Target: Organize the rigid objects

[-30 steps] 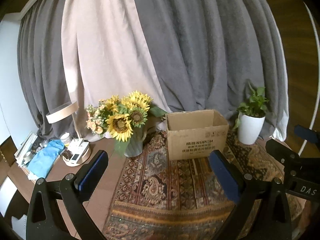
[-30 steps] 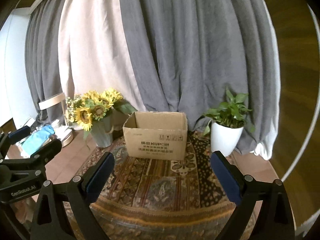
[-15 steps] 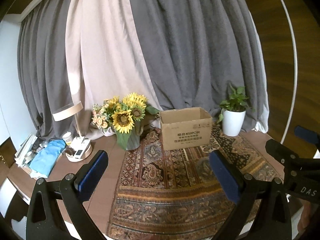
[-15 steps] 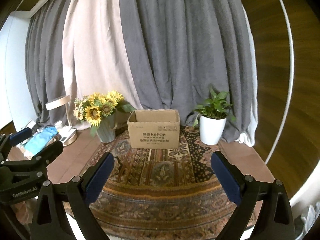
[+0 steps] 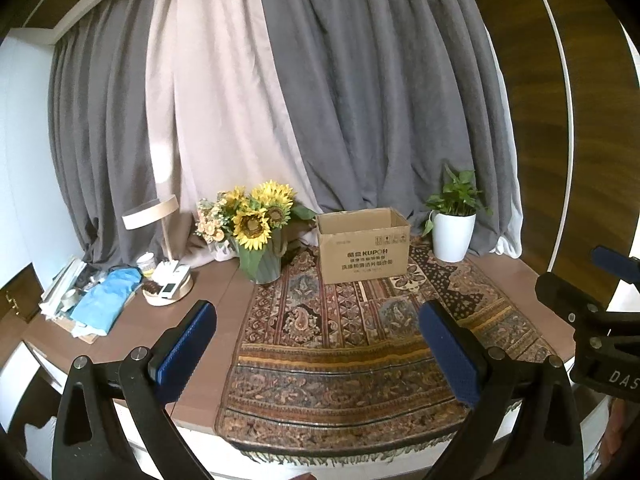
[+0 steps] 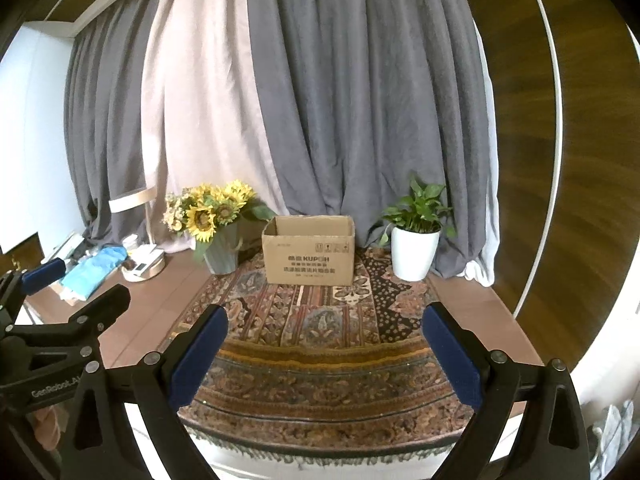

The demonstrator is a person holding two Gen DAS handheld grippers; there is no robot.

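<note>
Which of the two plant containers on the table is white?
The pot holding the green leafy plant, right of the cardboard box; the sunflower vase is grey-green.

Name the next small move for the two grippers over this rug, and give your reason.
Probably swing the left gripper toward the clutter by the lamp base. Both grippers are open and empty, the right gripper too, and the cardboard box stands open-topped on the rug, which shows nothing loose.

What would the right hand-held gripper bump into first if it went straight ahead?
Probably the cardboard box. The right hand-held gripper is open and empty, with only patterned rug between, though depth is unclear.
</note>
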